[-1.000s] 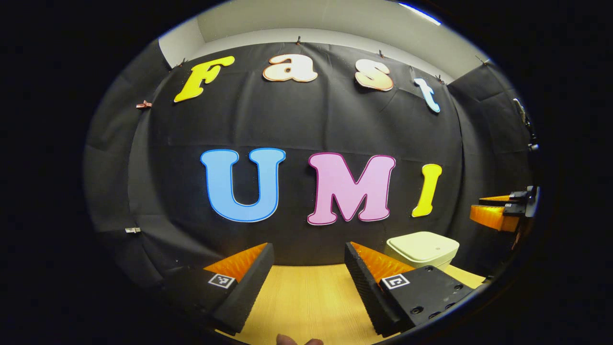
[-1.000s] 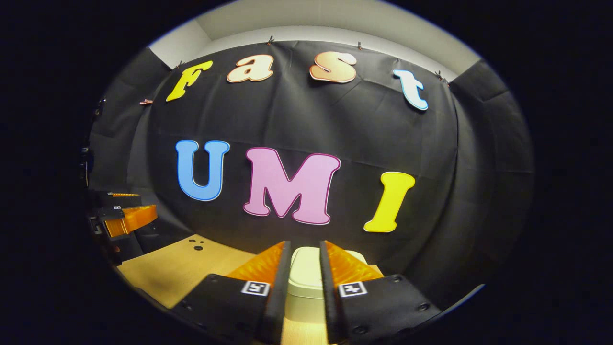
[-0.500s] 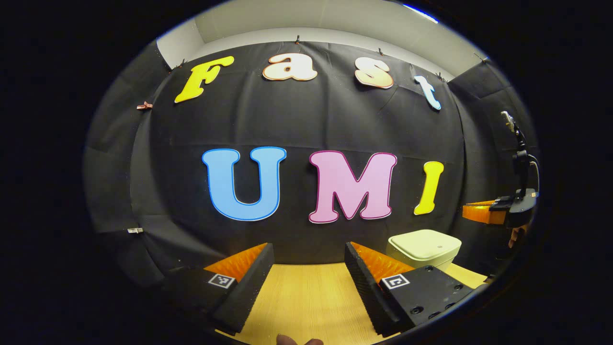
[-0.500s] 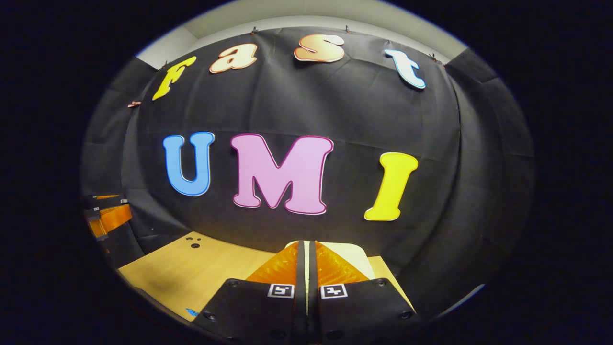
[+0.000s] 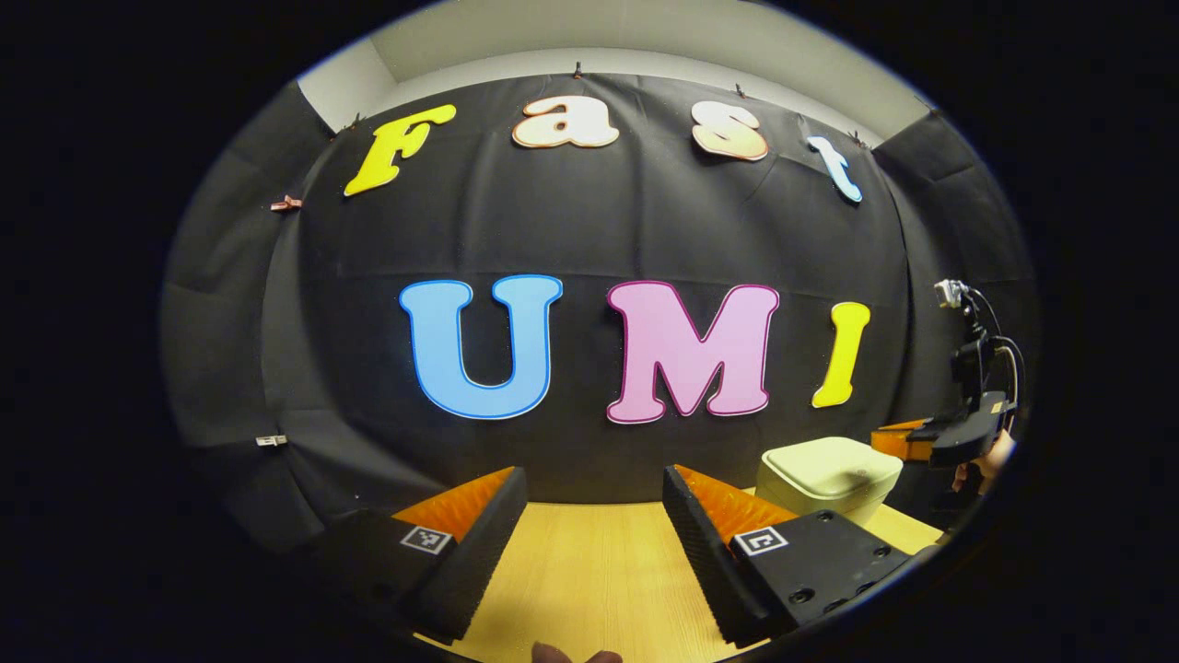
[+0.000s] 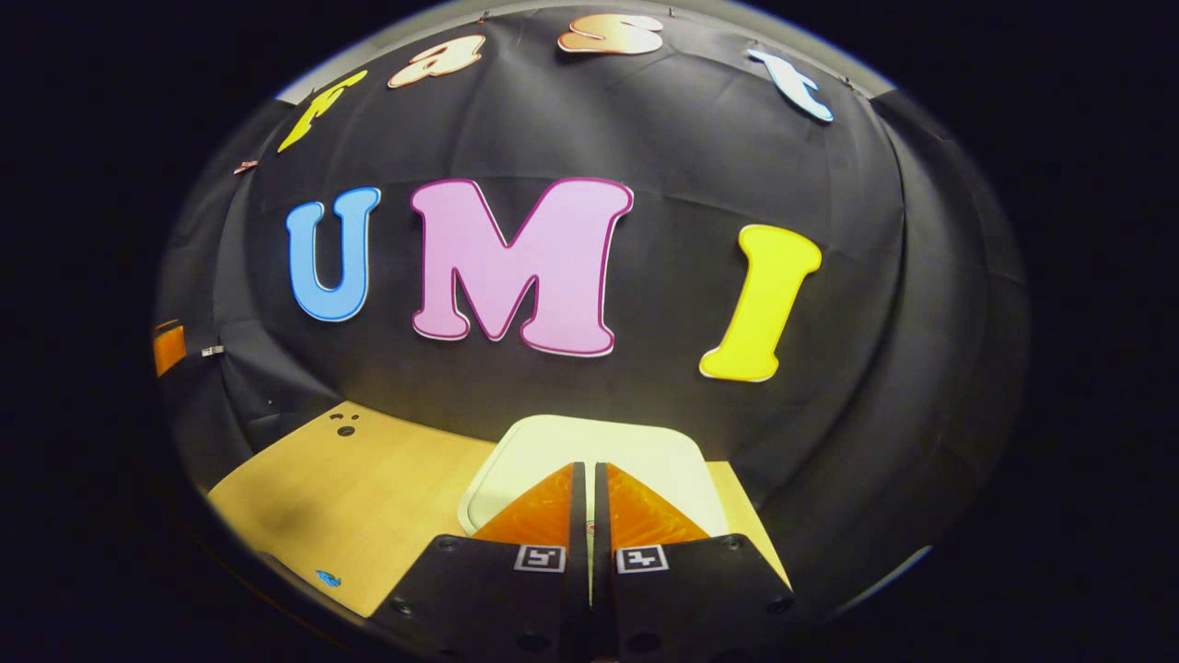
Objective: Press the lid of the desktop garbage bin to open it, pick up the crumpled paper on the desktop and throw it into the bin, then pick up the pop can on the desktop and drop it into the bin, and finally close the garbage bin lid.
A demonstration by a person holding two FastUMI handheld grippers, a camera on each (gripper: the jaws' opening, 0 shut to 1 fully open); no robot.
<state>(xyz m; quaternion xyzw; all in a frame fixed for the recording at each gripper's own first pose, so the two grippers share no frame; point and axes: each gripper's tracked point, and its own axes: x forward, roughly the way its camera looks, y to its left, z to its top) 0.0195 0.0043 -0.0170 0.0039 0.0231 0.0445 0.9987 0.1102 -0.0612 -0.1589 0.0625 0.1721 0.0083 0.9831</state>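
Note:
The cream desktop bin (image 5: 829,477) stands at the right of the wooden table (image 5: 589,571) in the left gripper view, lid down. My left gripper (image 5: 594,488) is open over bare table, with nothing between its fingers. In the right gripper view my right gripper (image 6: 588,471) is shut, fingers together, and hangs just over the bin's flat lid (image 6: 599,447); whether the tips touch the lid I cannot tell. The right gripper (image 5: 907,440) also appears at the far right of the left gripper view, just above the bin, held by a hand (image 5: 986,460).
The table's far edge meets the black cloth wall behind the bin. Small dark holes (image 6: 343,425) mark the tabletop at the left of the right gripper view, and a small blue mark (image 6: 327,578) lies near its front edge.
My right gripper closed from a narrow gap to fully shut, then dropped forward and down over the bin lid. My left gripper stayed open and almost still.

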